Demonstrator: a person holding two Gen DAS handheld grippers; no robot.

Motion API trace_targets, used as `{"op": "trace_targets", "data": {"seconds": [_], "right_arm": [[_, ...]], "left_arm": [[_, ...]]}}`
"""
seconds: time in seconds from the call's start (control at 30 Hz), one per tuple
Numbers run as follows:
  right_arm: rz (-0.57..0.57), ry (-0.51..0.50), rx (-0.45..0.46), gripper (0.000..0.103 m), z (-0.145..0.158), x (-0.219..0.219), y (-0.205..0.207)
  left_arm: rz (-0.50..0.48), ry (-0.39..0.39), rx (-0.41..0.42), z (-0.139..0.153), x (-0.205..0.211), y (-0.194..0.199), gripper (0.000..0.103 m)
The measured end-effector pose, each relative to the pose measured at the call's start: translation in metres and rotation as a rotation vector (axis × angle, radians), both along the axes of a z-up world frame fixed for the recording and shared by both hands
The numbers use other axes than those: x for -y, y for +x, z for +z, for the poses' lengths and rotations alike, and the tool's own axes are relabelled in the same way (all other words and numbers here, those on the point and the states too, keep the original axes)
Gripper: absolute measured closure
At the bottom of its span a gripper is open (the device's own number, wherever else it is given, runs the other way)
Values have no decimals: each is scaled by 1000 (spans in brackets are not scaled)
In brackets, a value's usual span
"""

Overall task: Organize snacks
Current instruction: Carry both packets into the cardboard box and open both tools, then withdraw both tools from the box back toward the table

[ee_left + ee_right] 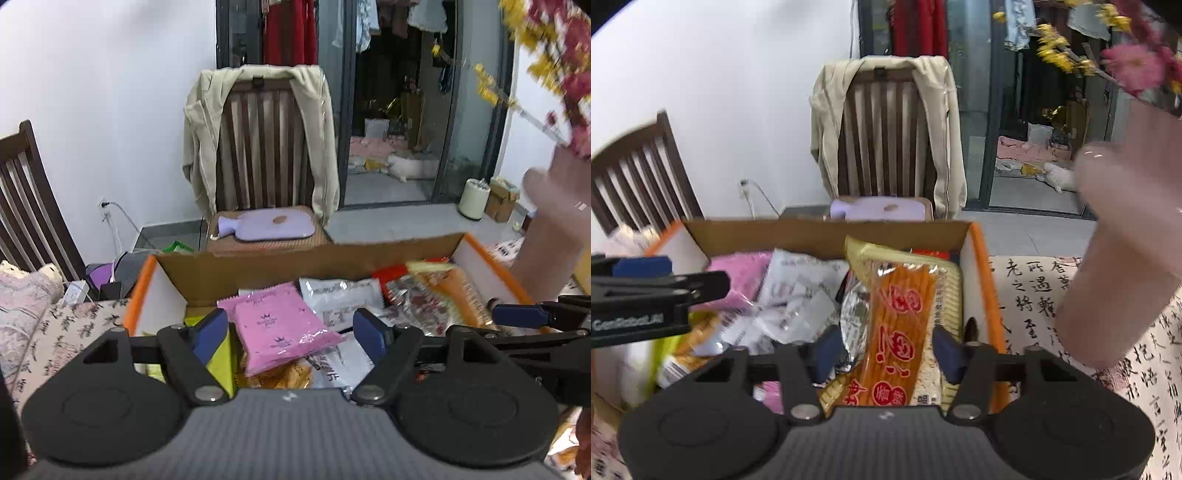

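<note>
The left gripper [291, 334] stands with its jaws wide apart over the cardboard box [258, 264]. A pink packet [286, 326] lies between the blue pads without touching either, so nothing is held; it rests loose on the heap, probably just put there. The right gripper [882, 350] is about half open around an orange snack pack [905, 328]. Its pads sit just beside the pack's edges, and though the blur makes contact hard to rule out, they seem clear of it, the pack leaning on the pile at the box's 3 o'clock side.

The snacks are gathered in the box because that is where the sorting ends: white packets [340, 295] at 12 o'clock of the pink one, a silver foil pack [855, 314] at 9 o'clock of the orange one, and yellow wrappers [221, 365] at the left gripper's 8 o'clock.

The grippers sit close together, each crossing the other's view, so they could collide. A blurred pale vase [1126, 251] with flowers [1134, 70] stands at 2 o'clock on the calligraphy tablecloth [1052, 295]. At 12 o'clock beyond the box is a chair [264, 147] draped with a jacket.
</note>
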State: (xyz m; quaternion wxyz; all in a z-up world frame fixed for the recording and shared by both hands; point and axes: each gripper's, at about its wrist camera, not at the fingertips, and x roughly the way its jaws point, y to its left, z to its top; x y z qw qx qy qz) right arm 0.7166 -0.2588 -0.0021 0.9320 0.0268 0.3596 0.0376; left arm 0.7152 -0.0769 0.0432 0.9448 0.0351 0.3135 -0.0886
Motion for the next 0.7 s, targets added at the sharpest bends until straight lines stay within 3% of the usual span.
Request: {"op": "trace_targets", "data": {"seconds": [0.2, 0.33, 0.53, 0.7], "right_arm": [[3, -1, 52, 44, 45, 8, -33], [21, -7, 90, 41, 77, 14, -73], [61, 1, 160, 33, 108, 26, -159], [109, 3, 231, 22, 119, 36, -253]], "left_arm": [[-6, -16, 50, 46, -12, -38, 24], [2, -19, 89, 78, -27, -85, 24], [22, -54, 159, 113, -56, -187, 20], [30, -84, 207, 109, -76, -287, 17]]}}
